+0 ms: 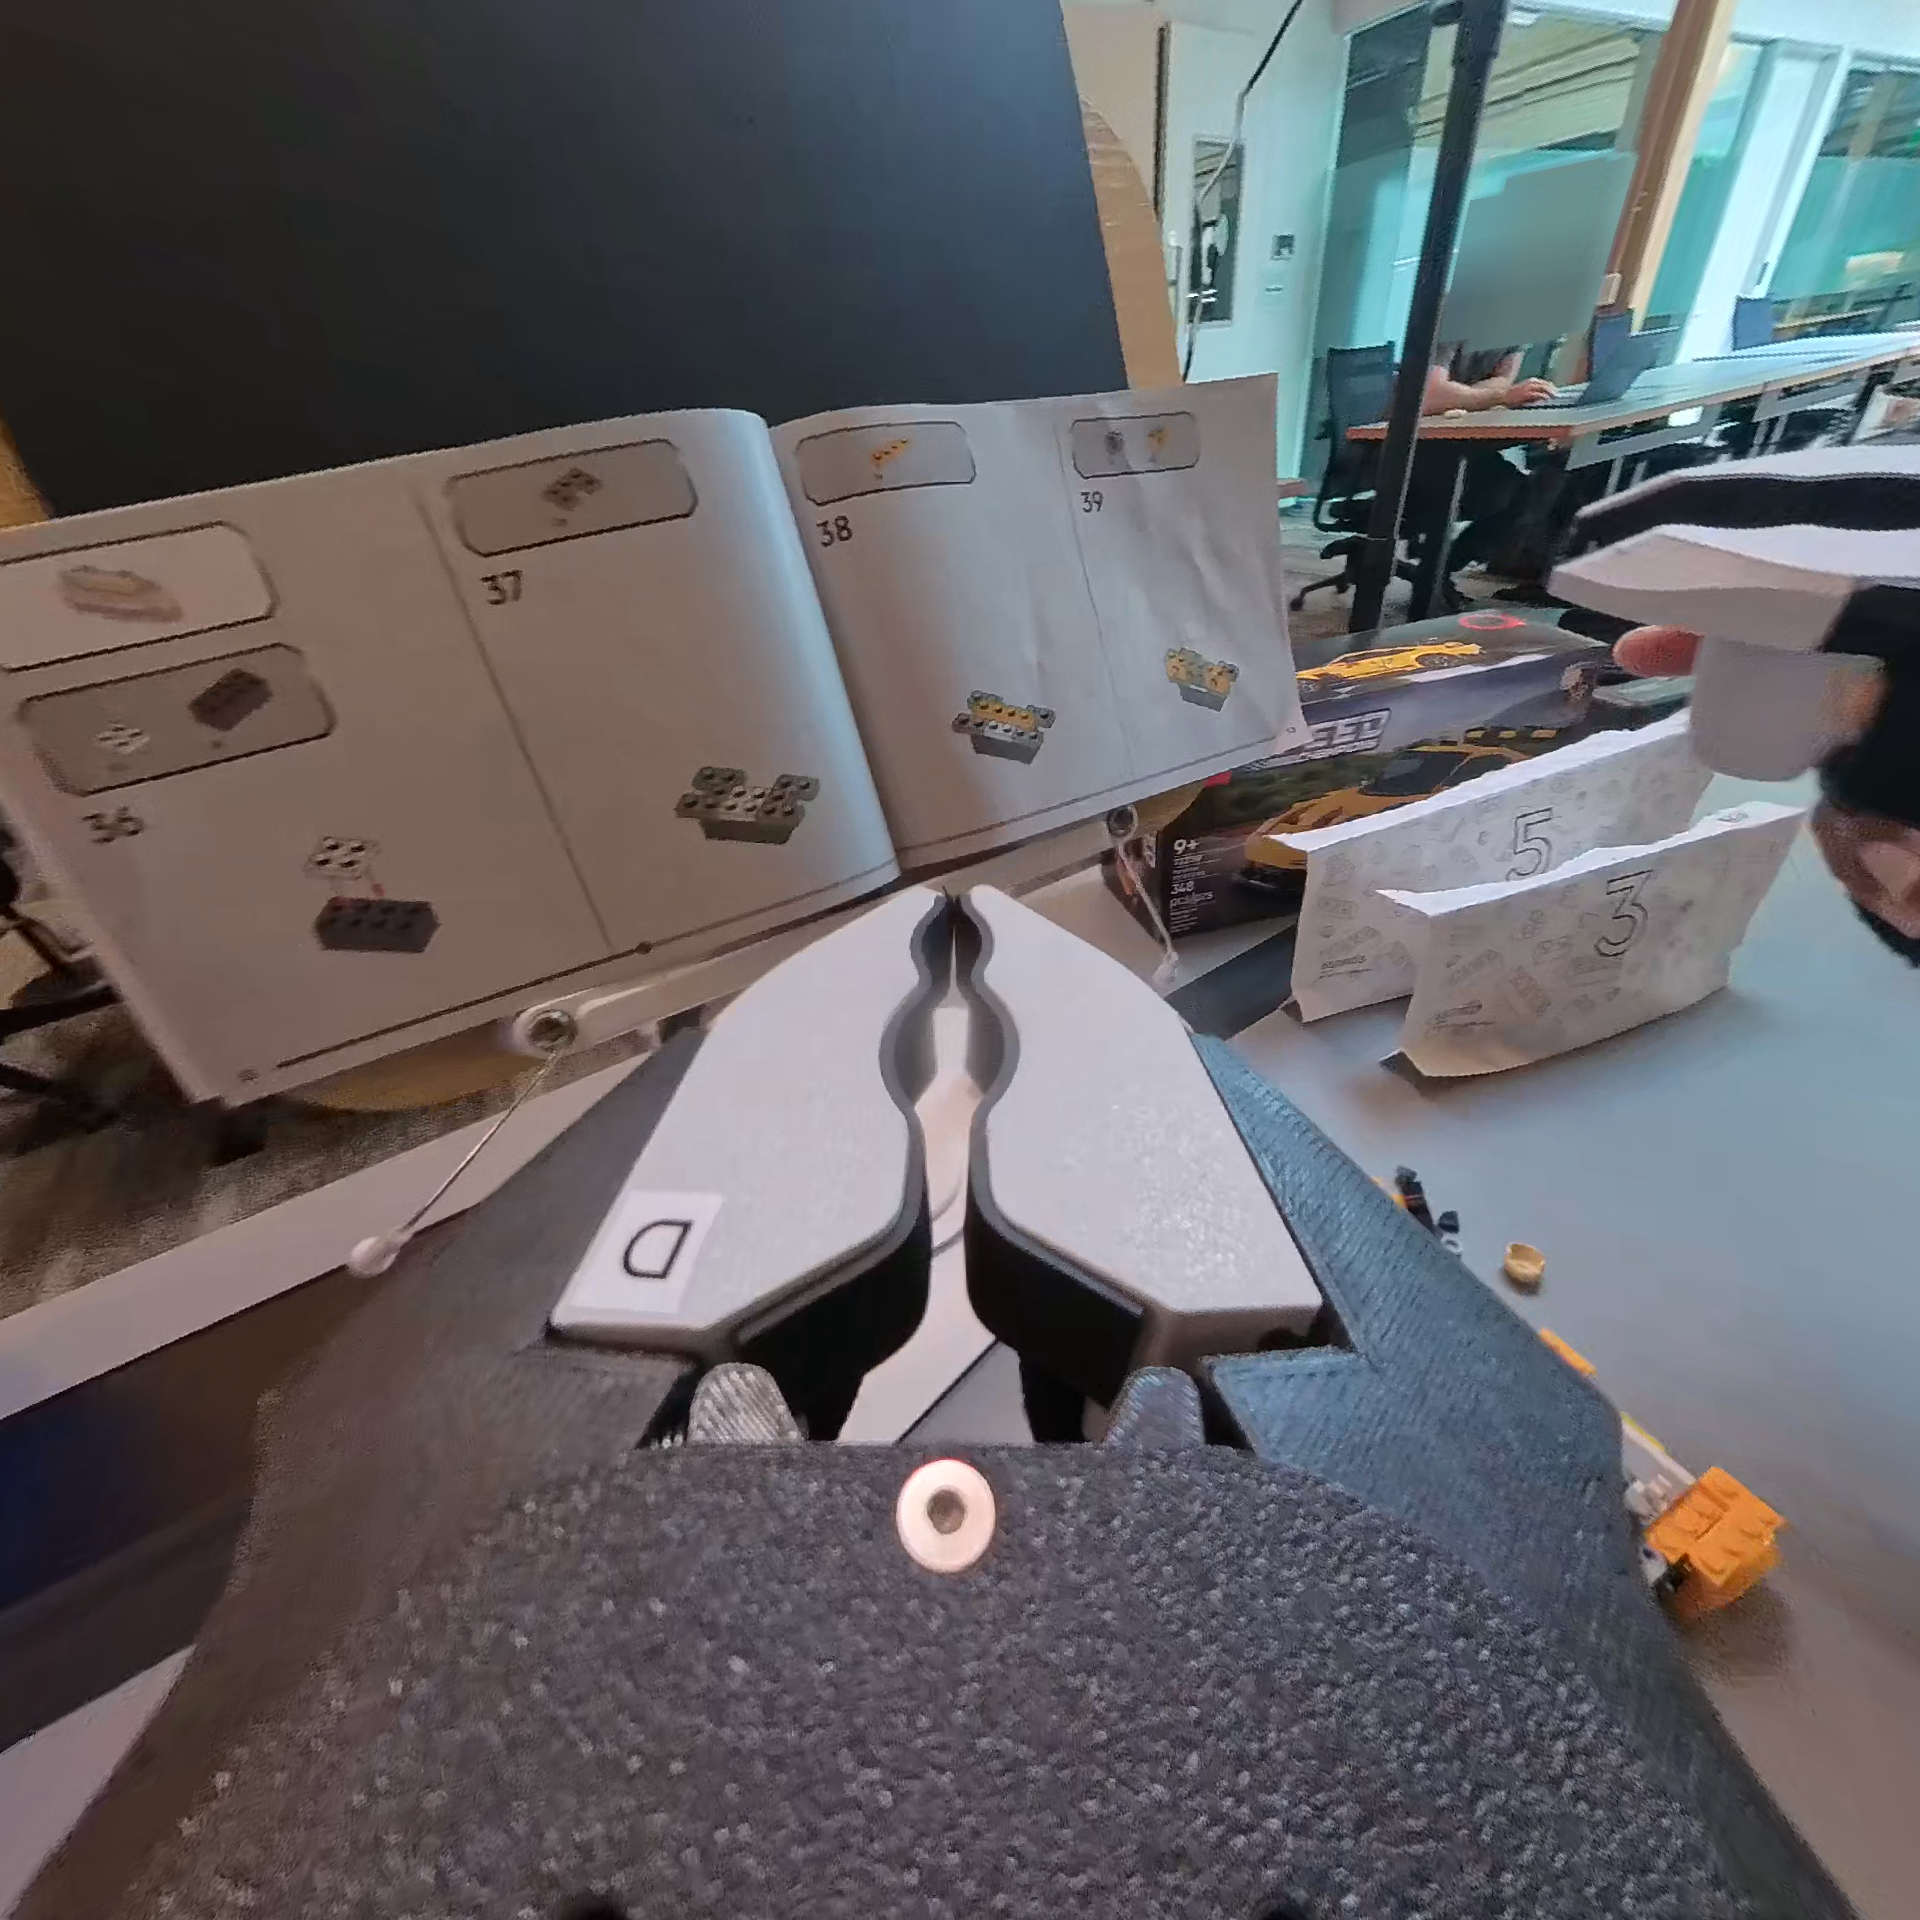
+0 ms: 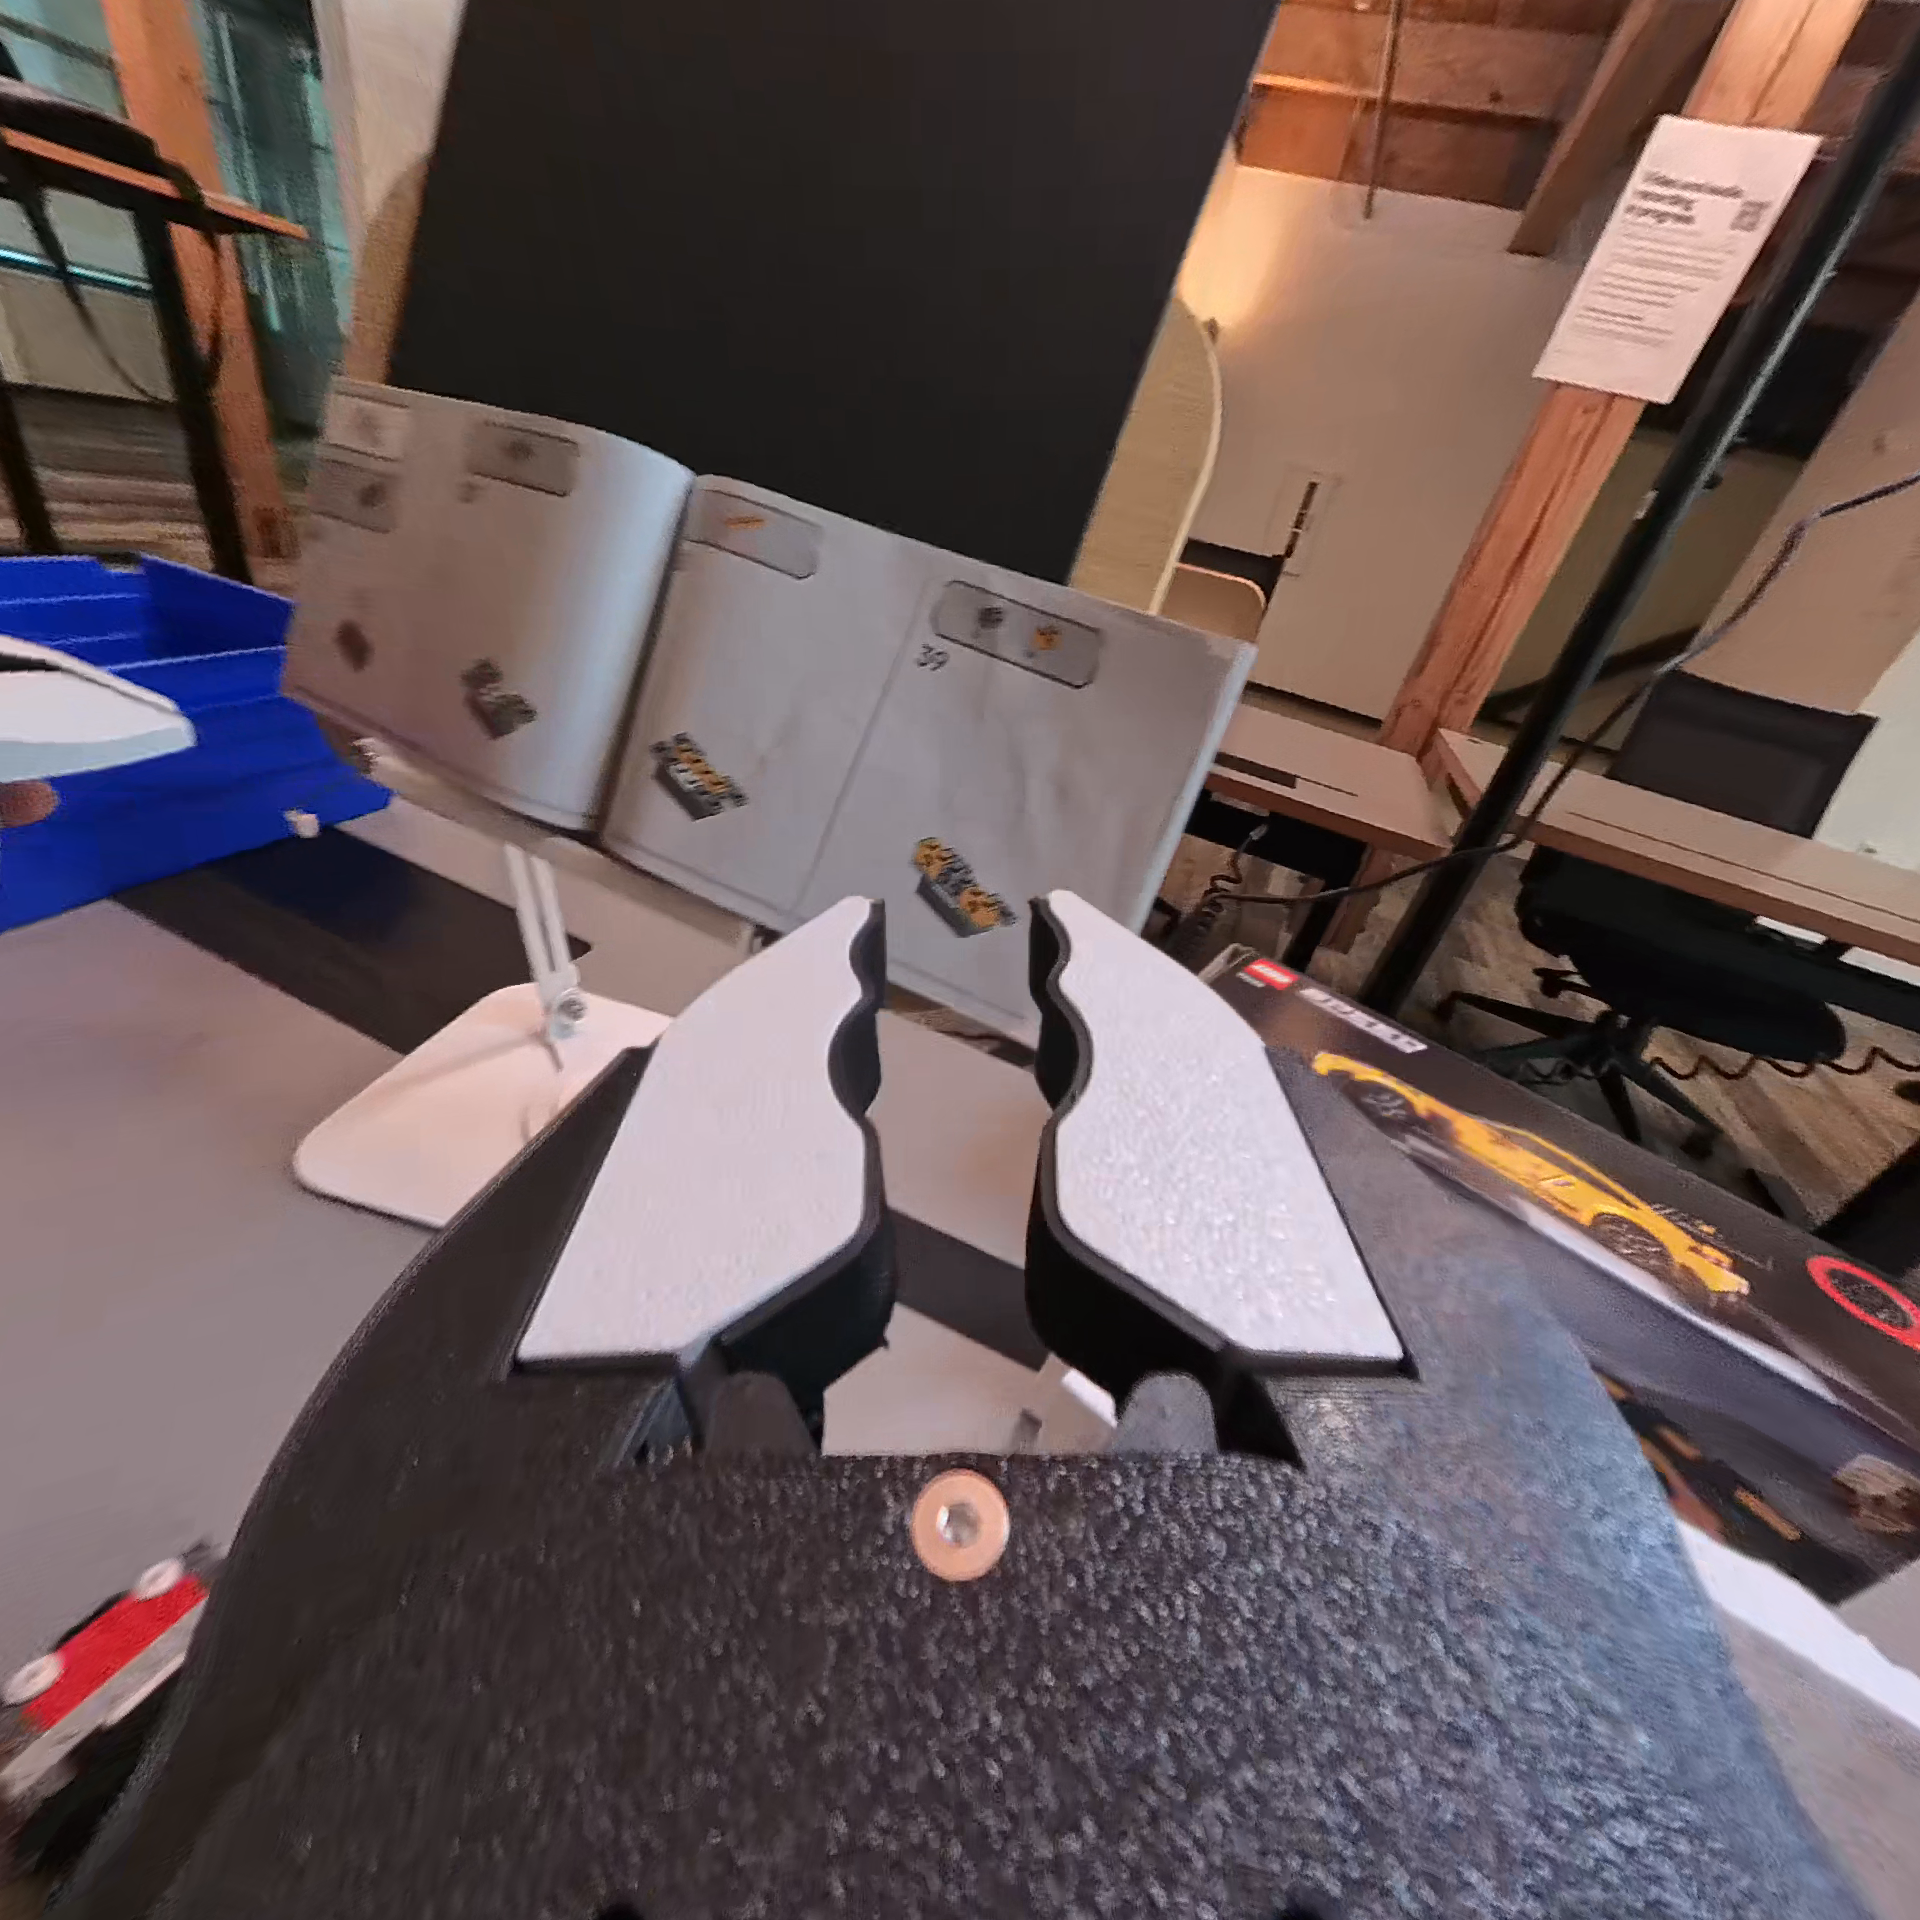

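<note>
My left gripper (image 1: 951,906) is shut, its fingertips meet, and I see nothing between them. It hangs above the table just in front of an open instruction booklet (image 1: 623,675) on a white stand. My right gripper (image 2: 956,914) is open with nothing between its pads and points at the booklet's right page (image 2: 987,790). The right gripper also shows in the left wrist view (image 1: 1590,545), held by a gloved hand above two paper bags. A finger of the left gripper (image 2: 94,717) shows at the left edge of the right wrist view.
A toy car box (image 1: 1455,748) (image 2: 1558,1174) lies right of the booklet. Two numbered white paper bags (image 1: 1507,862) (image 1: 1579,966) stand in front of it. An orange brick assembly (image 1: 1709,1538) and small loose pieces (image 1: 1524,1265) lie on the table. A blue bin (image 2: 208,727) sits left; the stand's base (image 2: 447,1101) is near. The grippers' ends are close to 20 cm from one another. The orange brick assembly (image 1: 1709,1538) is about 25 cm from both grippers' fingertips.
</note>
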The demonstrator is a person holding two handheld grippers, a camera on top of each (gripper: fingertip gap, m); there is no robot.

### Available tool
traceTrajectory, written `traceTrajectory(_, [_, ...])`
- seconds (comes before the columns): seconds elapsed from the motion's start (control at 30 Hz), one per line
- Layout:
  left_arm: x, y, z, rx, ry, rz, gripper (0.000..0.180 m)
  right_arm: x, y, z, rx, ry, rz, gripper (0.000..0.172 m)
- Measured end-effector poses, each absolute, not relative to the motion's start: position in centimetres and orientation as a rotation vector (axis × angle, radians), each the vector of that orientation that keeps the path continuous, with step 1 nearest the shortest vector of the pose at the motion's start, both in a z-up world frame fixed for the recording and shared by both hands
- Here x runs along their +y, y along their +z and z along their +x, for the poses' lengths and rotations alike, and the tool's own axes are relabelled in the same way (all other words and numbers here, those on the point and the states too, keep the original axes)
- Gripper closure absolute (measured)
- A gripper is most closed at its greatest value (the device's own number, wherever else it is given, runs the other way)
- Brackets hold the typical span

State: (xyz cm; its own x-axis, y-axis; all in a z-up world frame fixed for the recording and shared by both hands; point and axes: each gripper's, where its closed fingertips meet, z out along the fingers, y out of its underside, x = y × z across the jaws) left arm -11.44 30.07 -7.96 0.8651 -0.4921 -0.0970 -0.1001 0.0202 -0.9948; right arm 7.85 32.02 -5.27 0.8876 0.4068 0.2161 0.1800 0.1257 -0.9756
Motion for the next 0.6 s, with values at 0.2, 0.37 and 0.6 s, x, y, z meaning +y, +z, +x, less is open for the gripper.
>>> traceTrajectory(0.2, [28.2,-7.9,-13.6,0.439,-0.289,-1.544,0.180,28.7,-6.6,6.0,-0.528,0.239,-1.488,0.150])
traceTrajectory(0.37, [27.2,-7.7,-15.0,0.405,-0.247,-1.534,0.180,27.1,-7.4,4.3,-0.476,0.314,-1.498,0.155])
traceTrajectory(0.6, [27.6,-9.8,-16.1,0.392,-0.164,-1.561,0.180,26.6,-9.3,2.5,-0.470,0.329,-1.505,0.159])
